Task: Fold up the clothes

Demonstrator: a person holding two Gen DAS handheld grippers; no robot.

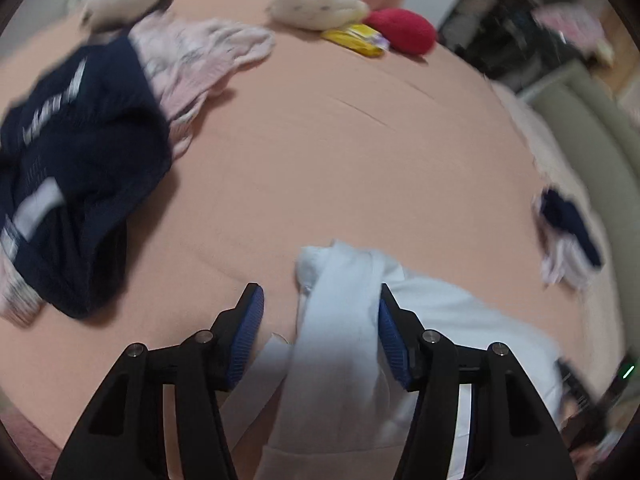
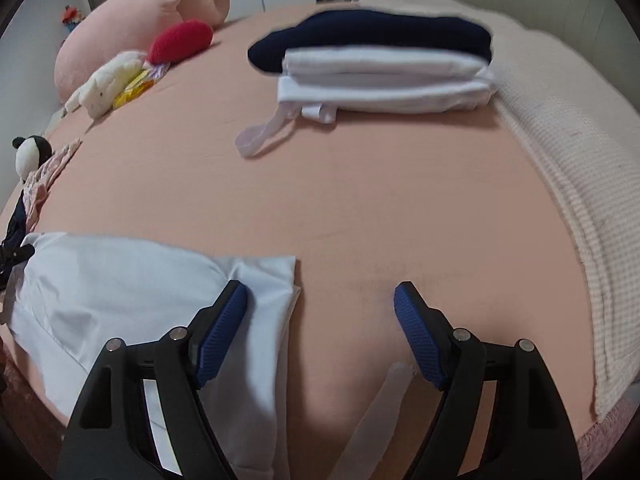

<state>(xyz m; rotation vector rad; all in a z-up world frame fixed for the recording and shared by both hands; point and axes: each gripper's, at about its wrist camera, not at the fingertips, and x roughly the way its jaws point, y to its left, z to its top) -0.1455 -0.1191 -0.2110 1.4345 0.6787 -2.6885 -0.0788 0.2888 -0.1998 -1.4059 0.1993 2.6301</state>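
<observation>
A pale blue garment (image 1: 460,312) lies bunched on the peach bed sheet (image 1: 320,160). A fold of it rises between the jaws of my left gripper (image 1: 320,294), resting against the right pad (image 1: 394,340) and apart from the left pad; the jaws stand wide and open. In the right wrist view the same garment (image 2: 120,280) lies flat at the lower left. My right gripper (image 2: 320,290) is open, its left finger (image 2: 224,328) over the garment's edge, with bare sheet and a white strap end (image 2: 384,408) between the jaws.
A folded stack, a navy garment (image 2: 372,36) on white ones (image 2: 384,76), sits far right beside a cream blanket (image 2: 560,160). Unfolded navy (image 1: 80,160) and pink clothes (image 1: 200,56) lie at the left. Plush toys (image 1: 316,0) and a red cushion (image 1: 404,30) are at the head.
</observation>
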